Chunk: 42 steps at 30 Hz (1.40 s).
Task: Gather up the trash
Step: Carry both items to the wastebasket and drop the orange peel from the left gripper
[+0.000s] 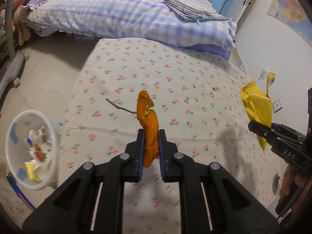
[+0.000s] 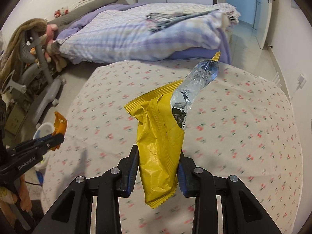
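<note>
Peel [image 1: 149, 134], wrapper [image 2: 159, 152] above bed [image 1: 195, 89]

cherry-print bed [image 1: 175, 74], plaid quilt [image 1: 117, 13], tiled floor [image 1: 48, 68]

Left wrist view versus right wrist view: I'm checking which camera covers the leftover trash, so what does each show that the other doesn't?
Only the left wrist view shows the twig lying on the bedsheet and the trash inside the white bin.

Only the right wrist view shows the yellow wrapper's silver lining.

Both show the left gripper shut on the orange peel and the right gripper shut on the yellow wrapper.
</note>
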Tool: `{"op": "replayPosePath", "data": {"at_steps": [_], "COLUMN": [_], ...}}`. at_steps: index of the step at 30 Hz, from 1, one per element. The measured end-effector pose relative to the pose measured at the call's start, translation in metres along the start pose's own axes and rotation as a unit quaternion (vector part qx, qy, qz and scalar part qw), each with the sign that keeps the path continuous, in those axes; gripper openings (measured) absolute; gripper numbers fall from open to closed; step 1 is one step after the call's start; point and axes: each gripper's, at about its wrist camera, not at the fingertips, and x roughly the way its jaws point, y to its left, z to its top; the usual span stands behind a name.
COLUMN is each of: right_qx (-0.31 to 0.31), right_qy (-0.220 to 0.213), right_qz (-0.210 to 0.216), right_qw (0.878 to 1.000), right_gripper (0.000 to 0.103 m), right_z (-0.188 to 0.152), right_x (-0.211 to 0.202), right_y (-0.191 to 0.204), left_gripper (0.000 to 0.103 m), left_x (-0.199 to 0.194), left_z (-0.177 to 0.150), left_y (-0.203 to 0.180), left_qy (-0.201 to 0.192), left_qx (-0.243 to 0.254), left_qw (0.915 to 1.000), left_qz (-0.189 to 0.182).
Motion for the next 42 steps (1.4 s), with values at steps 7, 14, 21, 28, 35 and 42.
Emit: {"op": "replayPosePath", "data": {"at_steps": [7, 14, 21, 28, 35, 42], "right_qx": [-0.012, -0.029, -0.036, -0.075, -0.103, -0.119], "right_qy": [0.014, 0.022, 0.037, 0.051, 0.064, 0.070], "right_qz": [0.032, 0.060, 0.115, 0.133, 0.149, 0.156], "right_qw": [0.999, 0.998, 0.992, 0.987, 0.981, 0.978], "right_gripper": [0.036, 0.036, 0.036, 0.036, 0.037, 0.037], "right_z": [-0.013, -0.024, -0.022, -0.018, -0.013, -0.009], "right_x": [-0.001, 0.009, 0.017, 0.036, 0.055, 0.072], "right_y": [0.051, 0.101, 0.154, 0.209, 0.252, 0.281], "left_gripper": [0.015, 0.015, 0.015, 0.015, 0.015, 0.059], "left_x": [-0.029, -0.051, -0.070, -0.066, -0.054, -0.054], "left_z": [-0.012, -0.023, -0.039, -0.051, -0.055, -0.054], "left_y": [0.042, 0.082, 0.134, 0.186, 0.219, 0.242], "left_qy": [-0.007, -0.018, -0.033, -0.020, 0.003, -0.001], "left_qx": [-0.002, -0.010, -0.017, -0.052, -0.073, -0.094], "left_qw": [0.9999, 0.9997, 0.9981, 0.9954, 0.9928, 0.9886], "left_qz": [0.007, 0.011, 0.050, 0.078, 0.095, 0.117]}}
